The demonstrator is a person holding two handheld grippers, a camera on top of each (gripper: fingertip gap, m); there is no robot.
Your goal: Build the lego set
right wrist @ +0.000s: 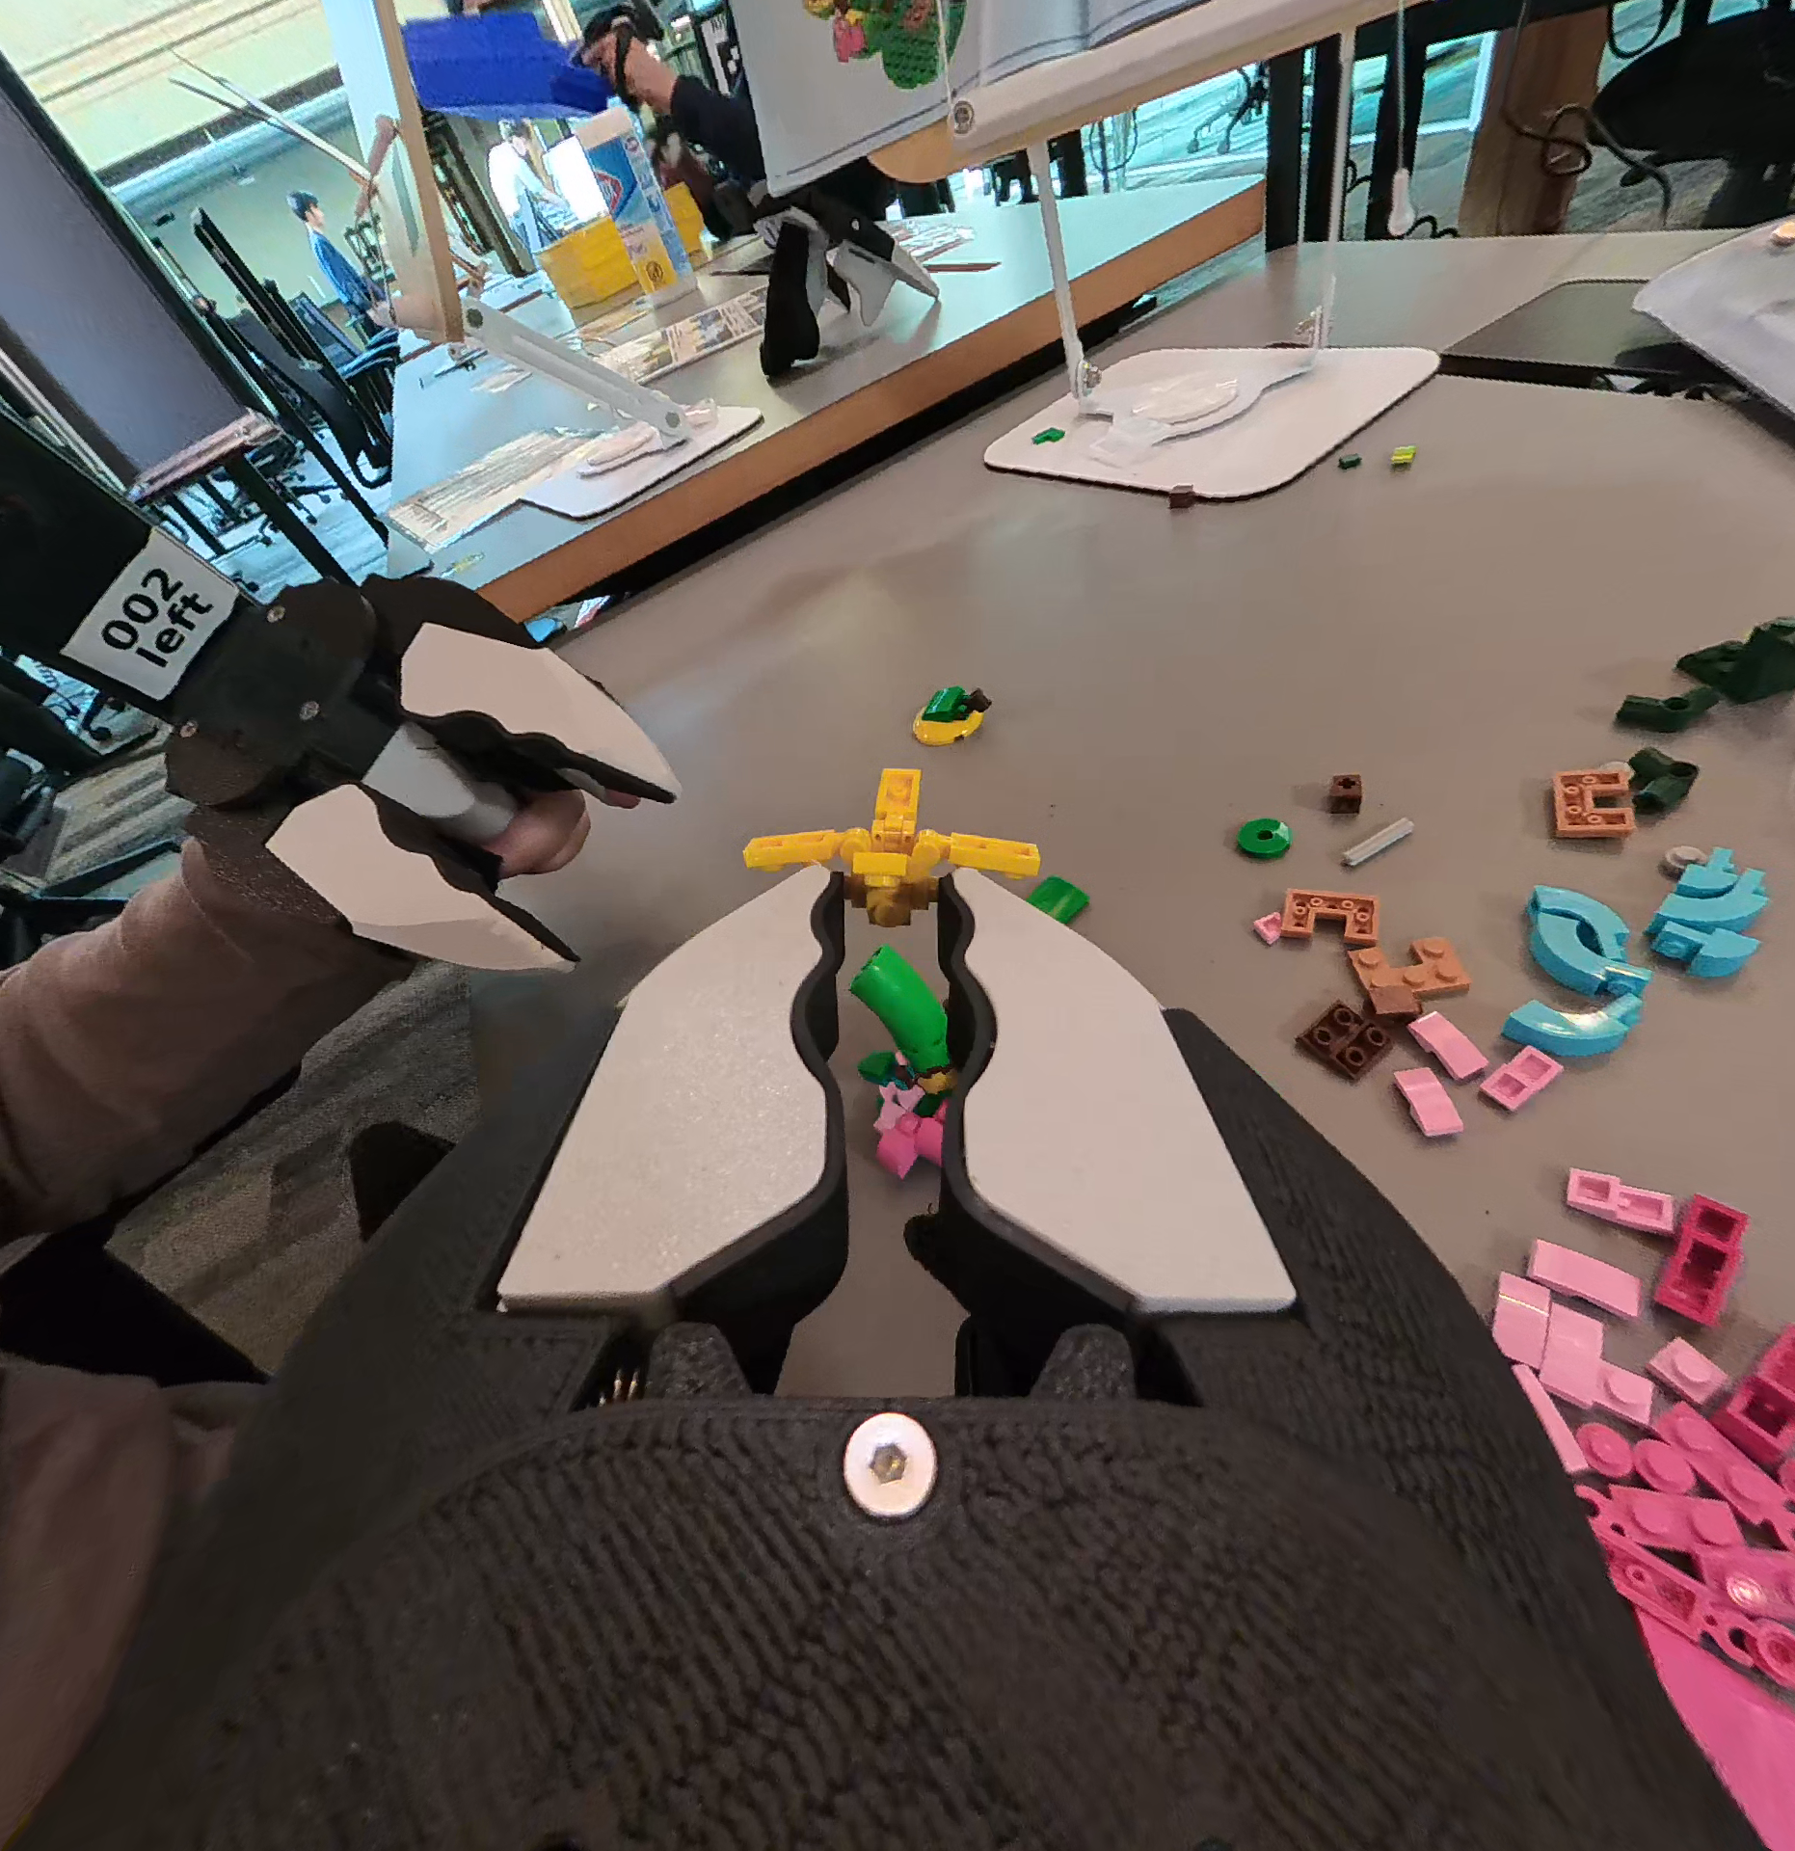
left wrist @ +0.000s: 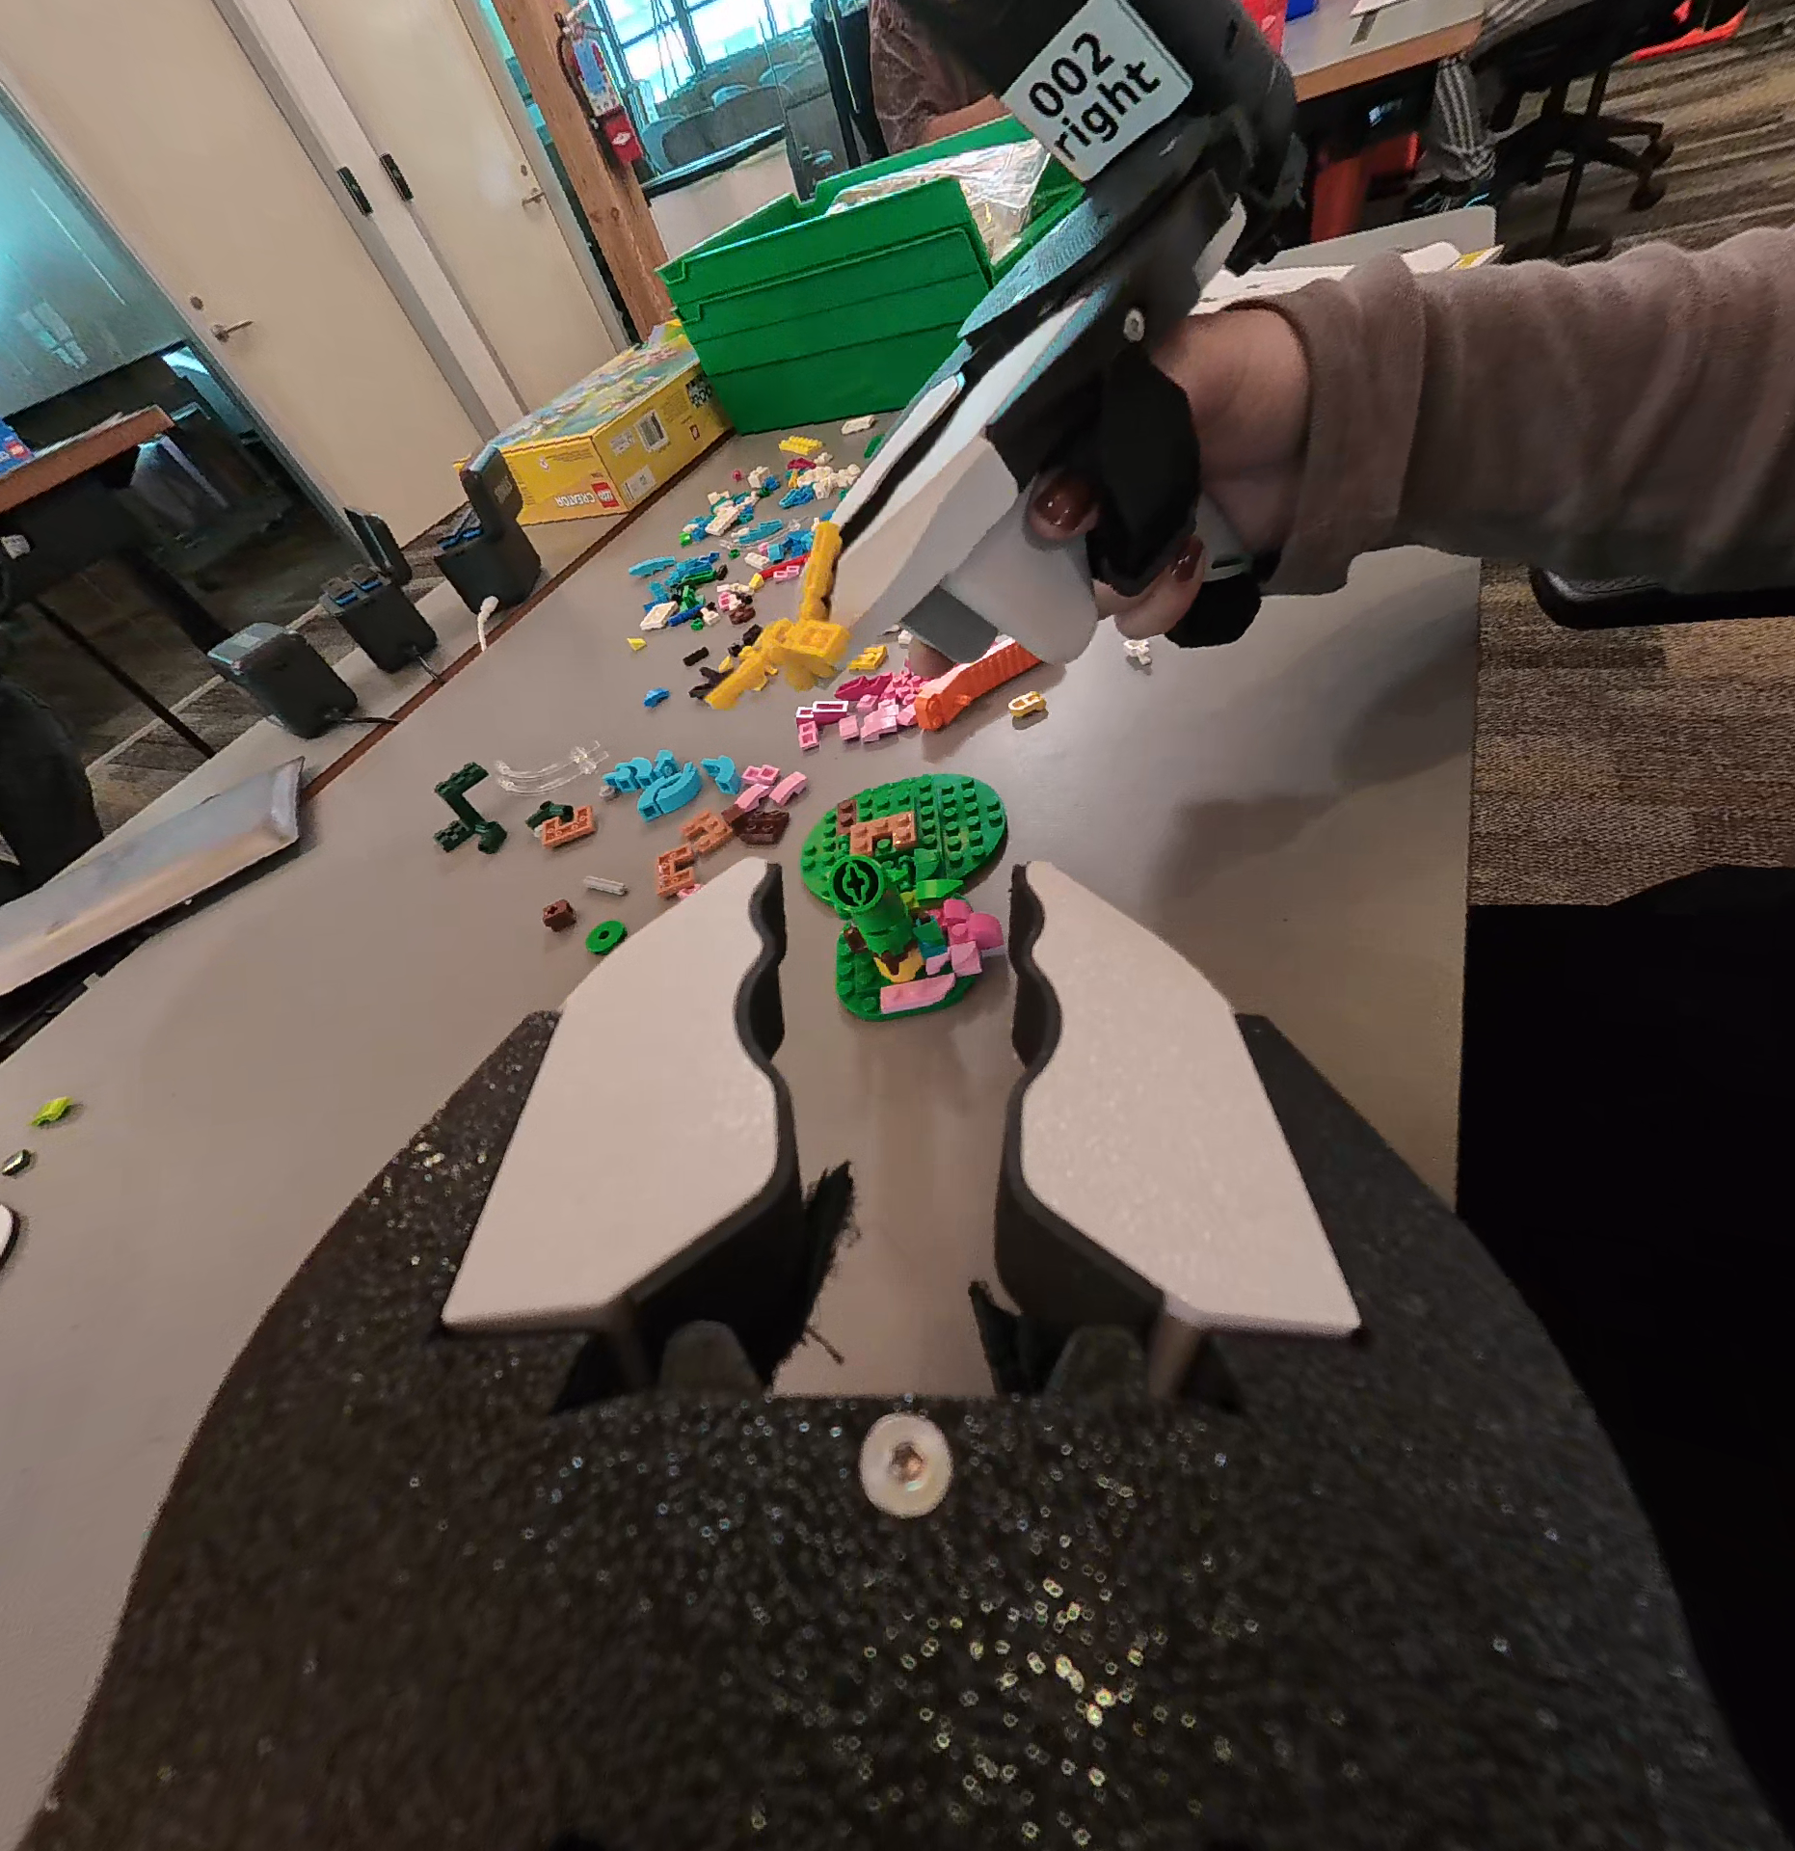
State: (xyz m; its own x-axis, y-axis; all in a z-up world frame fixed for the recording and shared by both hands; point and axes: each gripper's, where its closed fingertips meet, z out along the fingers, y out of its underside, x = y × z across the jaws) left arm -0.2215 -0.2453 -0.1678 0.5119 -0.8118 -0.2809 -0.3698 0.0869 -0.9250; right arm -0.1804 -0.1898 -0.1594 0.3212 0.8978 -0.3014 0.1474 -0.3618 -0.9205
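Right gripper [right wrist: 888,881] is closed on a yellow lego assembly [right wrist: 888,851], the fingertips pinching its darker lower block while two flat yellow arms spread left and right past the tips and a short yellow piece points forward. From the left wrist view the same gripper [left wrist: 833,576] comes down from the upper right, with the yellow assembly [left wrist: 788,646] hanging at its tips above the loose bricks. A hand [left wrist: 1154,501] in a grey sleeve grips the handle.

Left gripper [left wrist: 893,901] stands open and holds nothing; its jaws are spread wide, held above the grey table [left wrist: 1224,801]. Framed between them in that view is the green lego build [left wrist: 899,901]: round green studded plates bearing a green post, pink pieces and brown plates, resting on the table near its edge. In the right wrist view the left gripper [right wrist: 613,871] hovers at left, jaws apart.

Loose pieces lie sorted by colour: light blue curved pieces [right wrist: 1615,952], pink pieces [right wrist: 1675,1402], brown plates [right wrist: 1374,952]. An orange brick separator [left wrist: 974,681] lies beside the pink heap. Stacked green bins [left wrist: 843,300] and a yellow box [left wrist: 613,451] stand at the far end.
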